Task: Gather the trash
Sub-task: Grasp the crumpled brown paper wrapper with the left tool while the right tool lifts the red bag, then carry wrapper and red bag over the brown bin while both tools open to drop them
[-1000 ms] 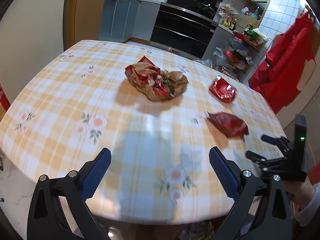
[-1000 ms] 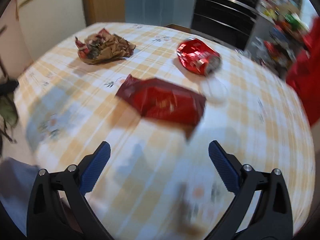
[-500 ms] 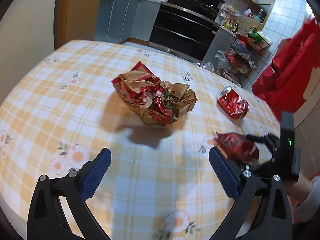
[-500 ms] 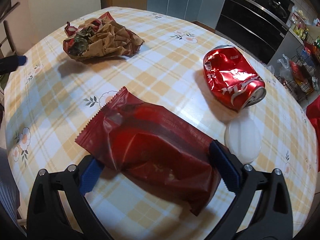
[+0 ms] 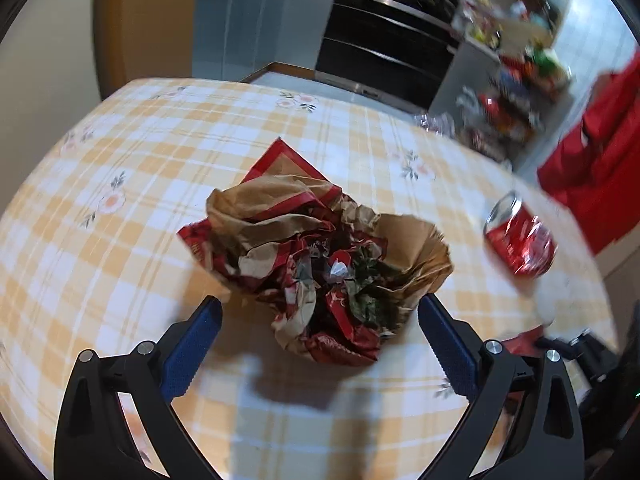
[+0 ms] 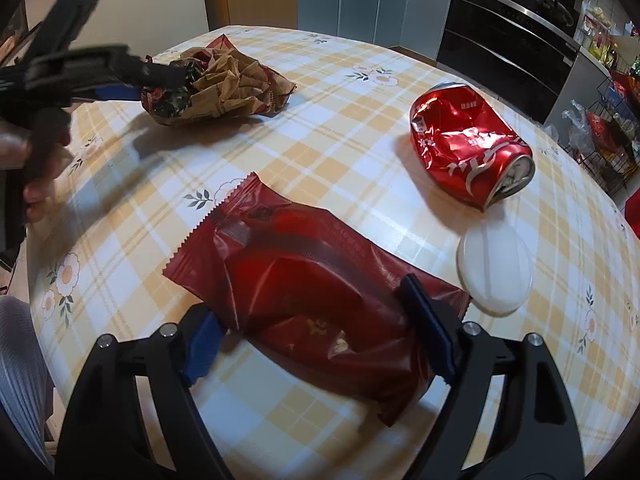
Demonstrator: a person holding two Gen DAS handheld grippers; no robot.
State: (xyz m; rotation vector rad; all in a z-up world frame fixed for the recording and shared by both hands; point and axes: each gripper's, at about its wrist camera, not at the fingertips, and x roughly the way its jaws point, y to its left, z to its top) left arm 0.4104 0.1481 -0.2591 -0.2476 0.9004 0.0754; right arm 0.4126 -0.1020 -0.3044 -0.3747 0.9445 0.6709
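A crumpled brown-and-red paper wad [image 5: 320, 264] lies on the checked table [image 5: 120, 240]. My left gripper [image 5: 320, 320] straddles its near end, and its jaws are closing with the blue pads at the wad's sides. In the right wrist view, a dark red snack wrapper [image 6: 312, 288] lies flat between the fingers of my right gripper [image 6: 312, 308]. Those jaws are closing too, the right finger over the wrapper's edge. A crushed red can [image 6: 468, 156] lies beyond it, with a white round lid [image 6: 496, 268] beside it. The same can [image 5: 520, 240] shows in the left wrist view.
A person's hand [image 6: 40, 184] holds the left gripper at the paper wad [image 6: 224, 80]. The table [image 6: 360, 92] curves away to the floor on all sides. Behind it are a black oven [image 6: 500, 36], grey cabinets [image 5: 260, 28], a wire rack of goods [image 5: 504, 112] and a red garment [image 5: 600, 152].
The left gripper advanced across the table until the paper wad lay between its fingers. The right gripper came down over the red wrapper, and both pairs of jaws have narrowed a little.
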